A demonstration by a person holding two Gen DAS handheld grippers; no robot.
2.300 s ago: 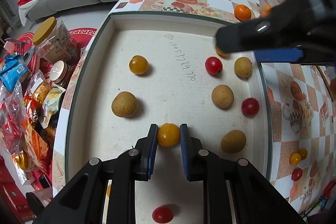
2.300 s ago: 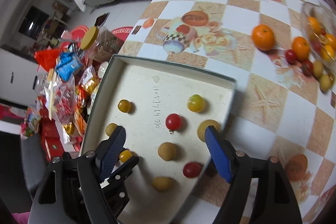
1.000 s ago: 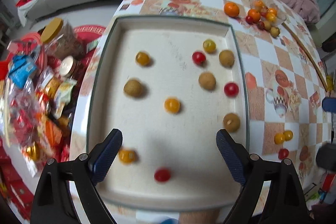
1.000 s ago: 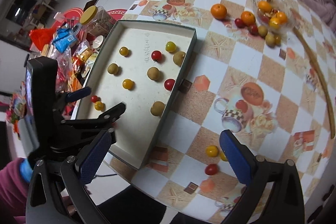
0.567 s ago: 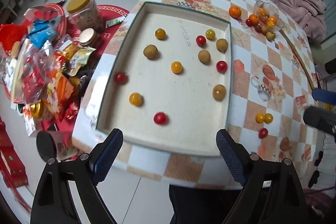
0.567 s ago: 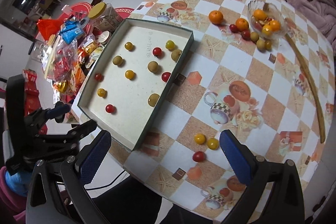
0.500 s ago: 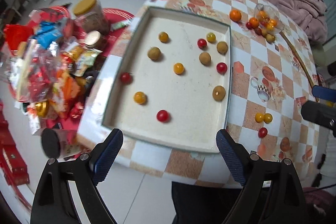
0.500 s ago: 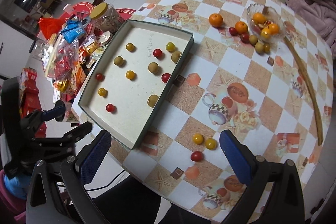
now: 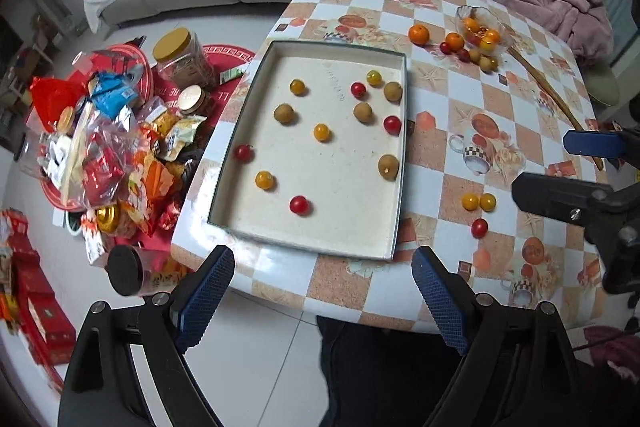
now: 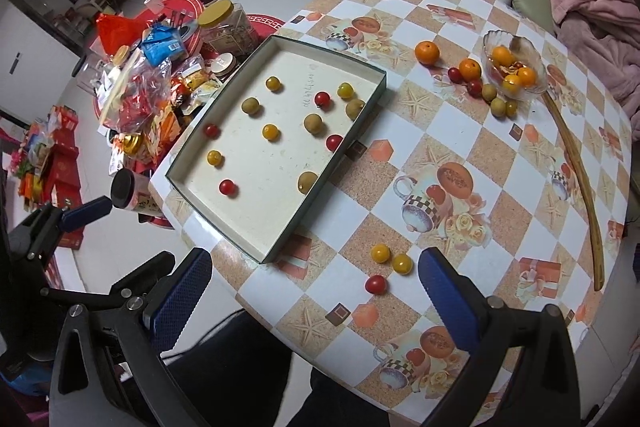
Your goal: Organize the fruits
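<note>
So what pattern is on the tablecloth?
The tablecloth is checked in white and tan, with teacup and starfish prints; the right wrist view shows it best.

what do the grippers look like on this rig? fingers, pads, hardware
Both match: the left gripper and right gripper have black plastic fingers, angular with triangular cut-outs, fastened with silver screws. Their pads are blue rubber with a fine cross-hatched texture. No cables or markings are visible on them.

We saw a cream-floored, dark-green-rimmed rectangular tray (image 9: 403, 163) holding red, yellow and tan-brown small round fruits (image 9: 321, 132), on a round table (image 9: 448, 147) checkered white and speckled orange with printed teacups; blue gripper pads (image 9: 206, 293).
</note>
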